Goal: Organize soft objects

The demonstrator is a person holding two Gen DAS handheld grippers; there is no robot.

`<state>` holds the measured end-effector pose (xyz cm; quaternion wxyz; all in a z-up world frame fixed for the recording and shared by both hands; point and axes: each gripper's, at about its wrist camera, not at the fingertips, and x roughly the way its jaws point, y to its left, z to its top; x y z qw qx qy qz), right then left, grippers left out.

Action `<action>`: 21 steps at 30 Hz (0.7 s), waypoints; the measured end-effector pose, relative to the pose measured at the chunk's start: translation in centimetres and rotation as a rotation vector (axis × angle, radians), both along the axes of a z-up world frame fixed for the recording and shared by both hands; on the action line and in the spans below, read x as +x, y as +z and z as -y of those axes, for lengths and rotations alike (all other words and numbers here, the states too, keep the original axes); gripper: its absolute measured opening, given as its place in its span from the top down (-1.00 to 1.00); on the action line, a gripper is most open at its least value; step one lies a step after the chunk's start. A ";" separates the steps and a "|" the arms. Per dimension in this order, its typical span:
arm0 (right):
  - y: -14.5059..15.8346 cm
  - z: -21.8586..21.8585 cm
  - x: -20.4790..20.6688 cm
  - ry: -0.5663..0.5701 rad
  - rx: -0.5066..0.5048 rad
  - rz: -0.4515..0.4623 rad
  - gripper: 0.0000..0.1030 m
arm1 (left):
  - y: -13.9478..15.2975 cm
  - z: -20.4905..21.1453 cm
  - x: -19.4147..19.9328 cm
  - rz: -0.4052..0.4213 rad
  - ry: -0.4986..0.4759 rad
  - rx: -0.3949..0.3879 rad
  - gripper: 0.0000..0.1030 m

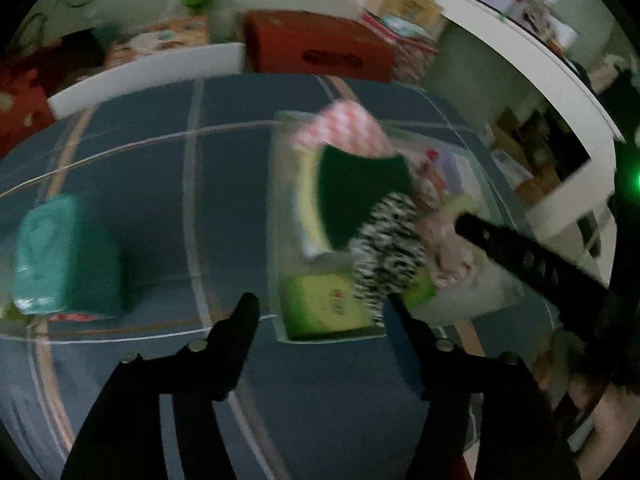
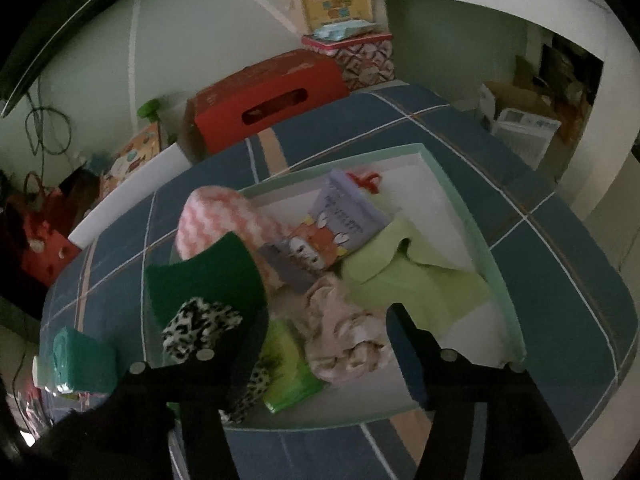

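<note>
Both my grippers, left [image 1: 320,312] and right [image 2: 324,324], gape empty over the tray [image 2: 480,240]: scratchy green sponge [image 2: 216,276], fuzzy zebra sock [image 2: 196,328].

The surface [image 2: 540,240] wears a dark blue cloth crossed by white and tan lines, and on it sits a pale mint-green tray [image 2: 476,224] with a white floor. In the tray lie a dark green sponge [image 2: 208,276] with a yellow edge, a black-and-white zebra-patterned cloth [image 2: 200,328], a pink-and-white zigzag cloth [image 2: 224,220], a light green cloth [image 2: 416,280] and a lavender booklet [image 2: 348,212]. A teal packet [image 1: 64,256] lies apart on the blue cloth, and a red box [image 2: 264,96] stands behind.
</note>
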<state>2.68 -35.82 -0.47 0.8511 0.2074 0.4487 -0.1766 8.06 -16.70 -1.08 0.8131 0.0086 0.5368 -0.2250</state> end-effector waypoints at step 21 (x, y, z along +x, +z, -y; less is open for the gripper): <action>-1.2 -8.5 -1.5 0.160 -0.021 -0.004 -1.00 | -2.3 -11.0 -0.7 0.050 0.369 0.121 -0.81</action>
